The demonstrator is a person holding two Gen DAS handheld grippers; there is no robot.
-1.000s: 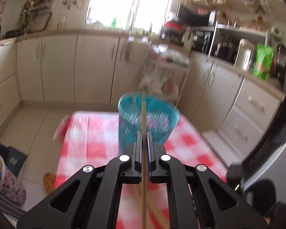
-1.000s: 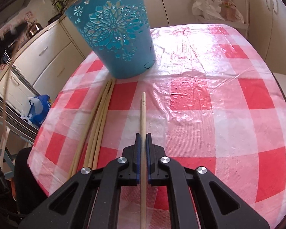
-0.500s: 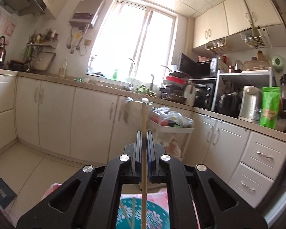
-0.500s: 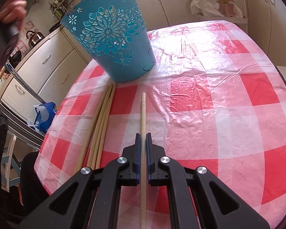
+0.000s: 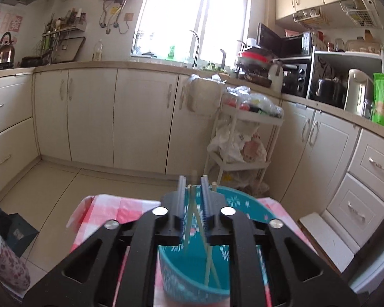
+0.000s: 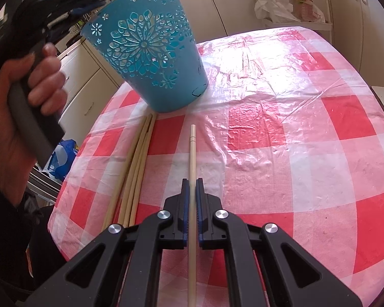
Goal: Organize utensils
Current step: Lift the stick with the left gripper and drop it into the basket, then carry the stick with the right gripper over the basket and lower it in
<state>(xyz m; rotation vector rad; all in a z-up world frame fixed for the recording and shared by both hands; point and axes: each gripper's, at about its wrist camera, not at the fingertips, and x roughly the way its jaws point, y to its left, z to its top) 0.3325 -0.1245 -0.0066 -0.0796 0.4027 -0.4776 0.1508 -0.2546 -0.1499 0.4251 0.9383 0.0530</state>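
Note:
My left gripper (image 5: 193,186) is open and empty, right above the teal basket (image 5: 233,199). Wooden chopsticks (image 5: 208,263) stand leaning inside the basket. In the right wrist view the left gripper's handle (image 6: 35,125) is held in a hand up at the left, above the teal cut-out basket (image 6: 151,58) on the checked tablecloth (image 6: 281,153). My right gripper (image 6: 192,181) is shut on one chopstick (image 6: 192,151), which points toward the basket. Several more chopsticks (image 6: 135,168) lie together on the cloth to its left.
The table (image 5: 130,209) stands in a kitchen with cream cabinets (image 5: 102,117). A white trolley (image 5: 243,140) with bags stands beyond the table. The table's left edge (image 6: 71,153) drops to a blue bag on the floor.
The left gripper opened and let its chopstick drop into the basket, and it tilted back down over the basket. The right gripper stayed put, holding its chopstick.

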